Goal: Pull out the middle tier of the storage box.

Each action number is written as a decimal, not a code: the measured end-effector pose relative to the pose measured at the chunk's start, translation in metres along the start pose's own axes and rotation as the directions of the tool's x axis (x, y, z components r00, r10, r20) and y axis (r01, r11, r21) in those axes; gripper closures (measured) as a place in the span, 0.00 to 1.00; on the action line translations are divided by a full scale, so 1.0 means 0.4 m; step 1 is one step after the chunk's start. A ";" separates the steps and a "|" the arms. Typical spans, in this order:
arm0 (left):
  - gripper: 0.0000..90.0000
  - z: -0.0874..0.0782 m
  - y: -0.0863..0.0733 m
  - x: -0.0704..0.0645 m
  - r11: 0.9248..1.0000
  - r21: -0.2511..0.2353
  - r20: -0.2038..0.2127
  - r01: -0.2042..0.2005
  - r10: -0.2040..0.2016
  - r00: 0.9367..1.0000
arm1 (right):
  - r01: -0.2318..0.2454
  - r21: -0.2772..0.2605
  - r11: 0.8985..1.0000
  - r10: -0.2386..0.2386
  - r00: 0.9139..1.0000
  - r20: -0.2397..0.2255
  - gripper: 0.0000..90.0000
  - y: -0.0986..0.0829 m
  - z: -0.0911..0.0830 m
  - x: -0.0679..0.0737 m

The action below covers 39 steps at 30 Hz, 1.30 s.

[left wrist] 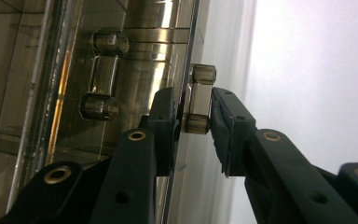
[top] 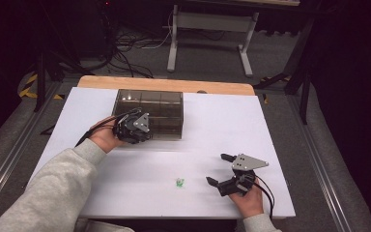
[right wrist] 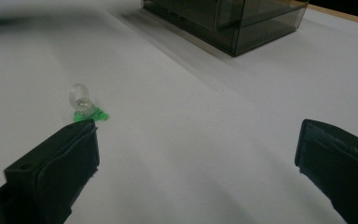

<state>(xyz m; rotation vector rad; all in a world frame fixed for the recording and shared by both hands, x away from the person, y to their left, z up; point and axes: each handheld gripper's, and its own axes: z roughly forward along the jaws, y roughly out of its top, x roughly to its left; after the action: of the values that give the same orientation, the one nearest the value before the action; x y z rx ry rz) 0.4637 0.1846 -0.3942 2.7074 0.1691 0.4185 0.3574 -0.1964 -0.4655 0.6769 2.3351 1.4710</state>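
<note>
White sheeting covers the tabletop [top: 222, 125], with a strip of bare wood along its far edge; beyond it lie grey carpet, loose cables and the white legs of another desk.

Left gripper [left wrist: 196, 109] — its jaws are pressed onto a small clear handle [left wrist: 198, 99] with rounded ends, one jaw on each side of it. The handle sits on the front panel of a smoked, see-through drawer box [top: 149, 113], and a second handle of the same kind [left wrist: 101, 74] shows further in, behind the tinted plastic. In the high view the left gripper [top: 136, 129] is at the box's near face, at its left end, the person's hand behind it and a grey sleeve running back to the bottom edge. The box stands on the far-left part of the white sheet.

Right gripper [top: 223, 169] — jaws spread wide, holding nothing, low over the near-right part of the tabletop. In the right gripper view its jaws stand well apart [right wrist: 196, 158]. A small clear ring on a green base [right wrist: 84, 106] lies on the sheet just beyond the left-hand jaw in that view, apart from it. In the high view the ring [top: 179, 182] lies near the front edge, left of the right gripper and well apart from the box.
</note>
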 end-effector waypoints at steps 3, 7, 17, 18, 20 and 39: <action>0.80 0.000 0.000 0.000 1.000 -0.004 0.001 0.003 -0.003 1.000 | 0.000 0.000 1.000 0.000 1.000 -0.001 0.00 0.000 0.000 0.000; 0.81 -0.003 0.002 -0.003 1.000 -0.004 0.022 0.011 -0.011 1.000 | 0.000 0.000 1.000 0.000 1.000 -0.001 0.00 0.000 0.000 0.000; 0.83 -0.015 0.011 -0.021 1.000 0.018 0.079 0.015 -0.017 0.997 | 0.000 0.001 1.000 0.000 1.000 -0.001 0.00 0.000 0.000 0.000; 0.83 -0.015 0.011 -0.021 1.000 0.018 0.079 0.015 -0.017 0.997 | 0.000 0.001 1.000 0.000 1.000 -0.001 0.00 0.000 0.000 0.000; 0.83 -0.018 0.013 -0.028 1.000 0.023 0.087 0.013 -0.015 0.996 | 0.001 0.000 1.000 -0.001 1.000 -0.001 0.00 0.000 0.000 0.000; 0.83 -0.033 0.002 -0.060 1.000 0.017 0.108 0.005 -0.007 0.994 | 0.000 0.002 1.000 0.000 1.000 0.001 0.00 0.000 0.001 0.000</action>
<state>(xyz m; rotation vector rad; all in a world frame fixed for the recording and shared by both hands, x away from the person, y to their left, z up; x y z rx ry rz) 0.4368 0.1844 -0.3887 2.7367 0.1513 0.2696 0.3576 -0.1962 -0.4657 0.6776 2.3363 1.4686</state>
